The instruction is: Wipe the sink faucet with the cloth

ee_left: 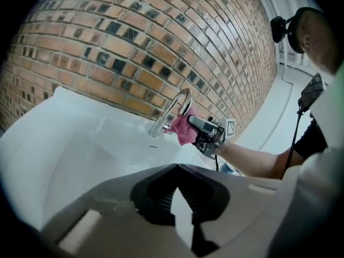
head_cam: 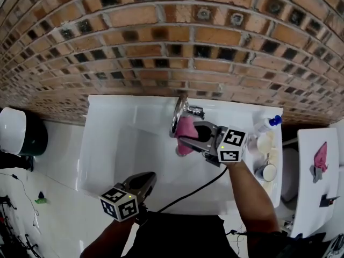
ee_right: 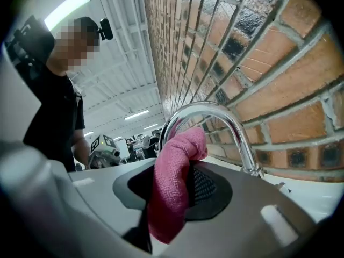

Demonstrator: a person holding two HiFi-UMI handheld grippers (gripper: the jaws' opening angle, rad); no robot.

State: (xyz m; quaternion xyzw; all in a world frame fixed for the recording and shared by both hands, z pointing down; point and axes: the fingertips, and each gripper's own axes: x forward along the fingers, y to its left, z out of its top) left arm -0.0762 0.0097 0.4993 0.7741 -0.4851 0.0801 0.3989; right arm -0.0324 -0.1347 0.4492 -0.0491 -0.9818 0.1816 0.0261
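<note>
A chrome arched faucet (head_cam: pixel 178 112) rises at the back of the white sink (head_cam: pixel 115 125). My right gripper (head_cam: pixel 184 138) is shut on a pink cloth (head_cam: pixel 186 129) and presses it against the right side of the spout. In the right gripper view the cloth (ee_right: pixel 172 190) hangs folded between the jaws, its top touching the faucet (ee_right: pixel 217 112). My left gripper (head_cam: pixel 149 178) hovers over the sink's front edge, jaws together and holding nothing, well short of the faucet (ee_left: pixel 171 109). From there I see the cloth (ee_left: pixel 184 129) held beside the spout.
A brick wall (head_cam: pixel 161 36) stands right behind the sink. A spray bottle with a blue cap (head_cam: pixel 270 123) and small cups (head_cam: pixel 266 171) sit on the sink's right ledge. A black-and-white bin (head_cam: pixel 21 133) stands on the left. Another pink cloth (head_cam: pixel 321 157) lies on a white surface at the far right.
</note>
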